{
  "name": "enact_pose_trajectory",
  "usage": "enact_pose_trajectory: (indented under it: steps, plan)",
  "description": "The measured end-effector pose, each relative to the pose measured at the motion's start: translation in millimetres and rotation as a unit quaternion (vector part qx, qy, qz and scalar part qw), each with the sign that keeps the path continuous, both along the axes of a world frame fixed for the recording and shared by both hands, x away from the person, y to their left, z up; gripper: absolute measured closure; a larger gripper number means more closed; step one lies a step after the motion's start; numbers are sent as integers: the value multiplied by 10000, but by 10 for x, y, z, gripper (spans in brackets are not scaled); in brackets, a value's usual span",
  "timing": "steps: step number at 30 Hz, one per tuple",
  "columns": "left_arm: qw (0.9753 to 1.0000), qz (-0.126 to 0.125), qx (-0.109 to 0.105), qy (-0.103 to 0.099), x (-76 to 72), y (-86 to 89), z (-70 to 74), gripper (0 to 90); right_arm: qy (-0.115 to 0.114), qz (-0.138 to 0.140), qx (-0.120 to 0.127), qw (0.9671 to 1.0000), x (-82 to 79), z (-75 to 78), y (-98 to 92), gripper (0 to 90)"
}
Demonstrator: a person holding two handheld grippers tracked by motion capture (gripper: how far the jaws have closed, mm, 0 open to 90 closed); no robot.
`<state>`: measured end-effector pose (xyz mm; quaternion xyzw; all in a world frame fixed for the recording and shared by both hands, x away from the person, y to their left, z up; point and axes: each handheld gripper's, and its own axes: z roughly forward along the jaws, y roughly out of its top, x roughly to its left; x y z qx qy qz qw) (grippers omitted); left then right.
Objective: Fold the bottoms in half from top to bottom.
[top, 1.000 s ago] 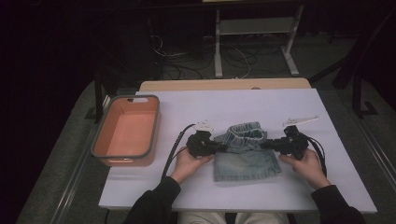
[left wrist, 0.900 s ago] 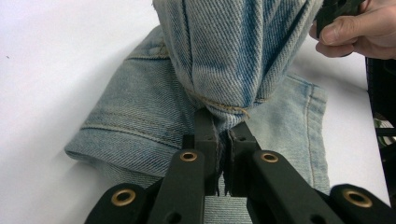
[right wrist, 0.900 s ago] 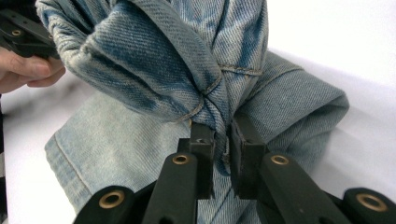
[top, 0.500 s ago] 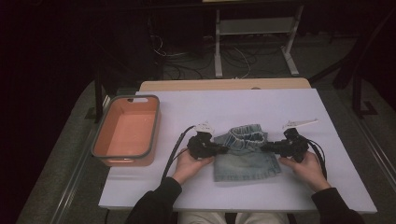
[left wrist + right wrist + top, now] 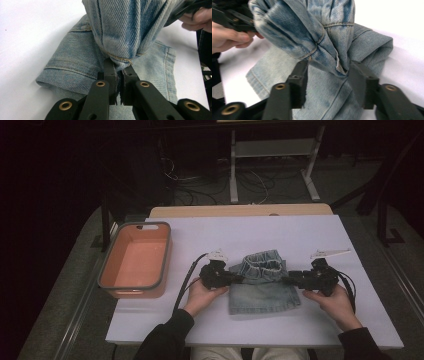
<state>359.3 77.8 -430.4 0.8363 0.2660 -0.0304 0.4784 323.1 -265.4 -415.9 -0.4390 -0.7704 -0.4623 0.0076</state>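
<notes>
White tabletop point(image 5: 310, 320) carried the work, set in a dim room with cables and a pale metal frame on the floor behind it. A folded piece of light blue denim point(image 5: 262, 282) lay a little nearer the front edge than the middle, its elastic waistband bunched up on the far side and its flat lower part spread toward the person.

At the denim's left side the left hand-held gripper point(image 5: 235, 279) was clenched on the cloth: in the left gripper view its jaws stood pressed together with a gathered fold point(image 5: 120, 60) pinched between them, the fabric rising taut above the tips while the flat layer point(image 5: 75, 72) rested on the tabletop below. At the denim's right side the right hand-held gripper point(image 5: 289, 280) met the cloth; in the right gripper view its jaws stood apart, with a thick bunch of denim point(image 5: 329, 50) sitting between them. The right-hand pad point(image 5: 362, 82) touched the fabric, and whether the left-hand one gripped it could not be told.

The person's left hand point(image 5: 202, 295) and right hand point(image 5: 332, 302) held the tools from the front edge, dark sleeves below them. A black cable point(image 5: 187, 277) ran from the left tool toward the front.

Well apart, at the left edge of the tabletop, sat an orange bin with a grey rim point(image 5: 107, 270).
</notes>
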Motion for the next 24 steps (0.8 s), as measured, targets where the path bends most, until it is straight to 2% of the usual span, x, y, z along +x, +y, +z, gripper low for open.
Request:
enact_pose_trajectory:
  steps: [4,10,18,21,24]
  plan:
    - [10000,-19,6,-6,1,-1,-1,856,-23,-139,339,9993,-42,60,-146,482]
    - [10000,-46,32,-14,-5,-1,-1,856,-96,-250,612,9978,-49,108,-288,482]
    - [9999,-110,104,-39,-18,-9,-10,855,-164,-229,552,9981,37,148,-301,525]
    - [9999,-129,102,-24,-18,-10,-15,853,-187,-201,524,9983,118,161,-284,590]
    - [9999,-126,78,10,-12,-7,-19,853,-180,-140,598,9980,222,170,-266,695]
